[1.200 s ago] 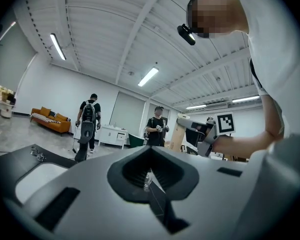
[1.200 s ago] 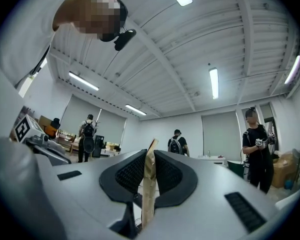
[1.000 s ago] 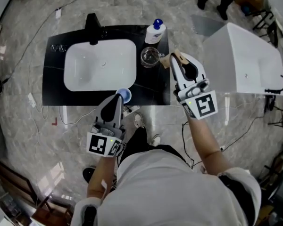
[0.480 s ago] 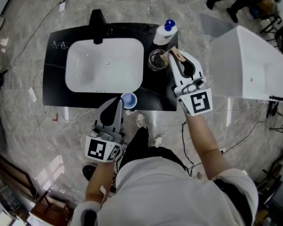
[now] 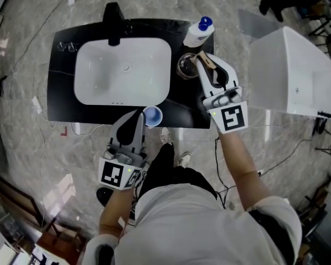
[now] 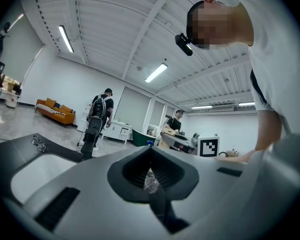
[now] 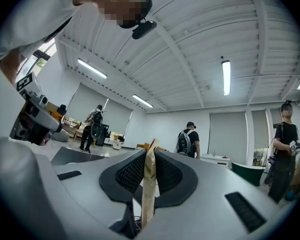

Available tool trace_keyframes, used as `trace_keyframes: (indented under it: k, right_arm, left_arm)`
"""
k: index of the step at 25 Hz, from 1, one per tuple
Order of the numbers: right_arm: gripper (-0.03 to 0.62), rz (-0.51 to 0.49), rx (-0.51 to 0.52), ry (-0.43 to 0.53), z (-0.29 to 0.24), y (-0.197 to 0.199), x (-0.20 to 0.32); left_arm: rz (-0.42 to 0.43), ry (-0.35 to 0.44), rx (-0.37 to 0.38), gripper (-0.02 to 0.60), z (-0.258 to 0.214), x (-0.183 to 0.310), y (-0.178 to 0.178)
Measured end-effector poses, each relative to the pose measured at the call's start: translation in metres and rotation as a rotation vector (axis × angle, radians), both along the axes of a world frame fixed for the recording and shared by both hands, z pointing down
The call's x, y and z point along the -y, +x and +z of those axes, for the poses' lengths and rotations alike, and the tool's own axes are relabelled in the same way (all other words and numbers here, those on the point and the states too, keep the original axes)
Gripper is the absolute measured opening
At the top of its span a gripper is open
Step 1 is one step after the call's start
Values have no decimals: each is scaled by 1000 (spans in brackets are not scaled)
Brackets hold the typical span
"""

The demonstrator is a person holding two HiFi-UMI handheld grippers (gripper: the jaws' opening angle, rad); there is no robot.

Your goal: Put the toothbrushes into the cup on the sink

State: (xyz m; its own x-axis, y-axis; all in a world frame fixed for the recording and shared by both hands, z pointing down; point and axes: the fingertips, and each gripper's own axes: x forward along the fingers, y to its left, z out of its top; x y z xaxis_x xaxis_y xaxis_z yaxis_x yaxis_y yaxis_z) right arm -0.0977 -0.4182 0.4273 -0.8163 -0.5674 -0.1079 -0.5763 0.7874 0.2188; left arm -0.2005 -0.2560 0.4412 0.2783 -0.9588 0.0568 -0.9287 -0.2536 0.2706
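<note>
Black counter [image 5: 63, 106] holds a white basin [image 5: 99, 87], w/ a black faucet [image 5: 112, 24] at its back edge, twds the left. In the left gripper view the faucet [image 6: 91, 131] stands left of centre and the basin [image 6: 27, 176] lies low at left.

L gripper [image 5: 138, 116] is in front of the counter and points at its front edge. In its own view the jaws of the L gripper [image 6: 150, 173] are closed up to a thin slit. A small clear, shiny bit shows in the slit; I cannot tell what it is.

Just beside its tip, on the right, a blue cup [image 5: 153, 115] stands upright at the counter's front edge.

Further right, near the basin's right side, stands a clear glass cup [image 5: 185, 66]. A white bottle w/ blue cap [image 5: 199, 33] is behind it.

R gripper [image 5: 204, 66] is over the counter's right end, clenched on a tan toothbrush [image 5: 203, 58]. The toothbrush end is at the glass cup's right rim, not inside the cup. In the right gripper view the R gripper [image 7: 150, 176] has both pads pressing on the toothbrush [image 7: 149, 184], which stands upright btw them.

Far right, apart from the counter, is a white tub-like unit [image 5: 298, 70].
</note>
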Motion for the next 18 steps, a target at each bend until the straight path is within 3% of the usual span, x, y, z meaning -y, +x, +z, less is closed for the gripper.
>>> trace_keyframes:
  k: [18]
  right_arm:
    - [64, -11, -90, 0, 49, -8, 7]
  left_arm:
    - [-17, -17, -23, 3, 15, -5, -1]
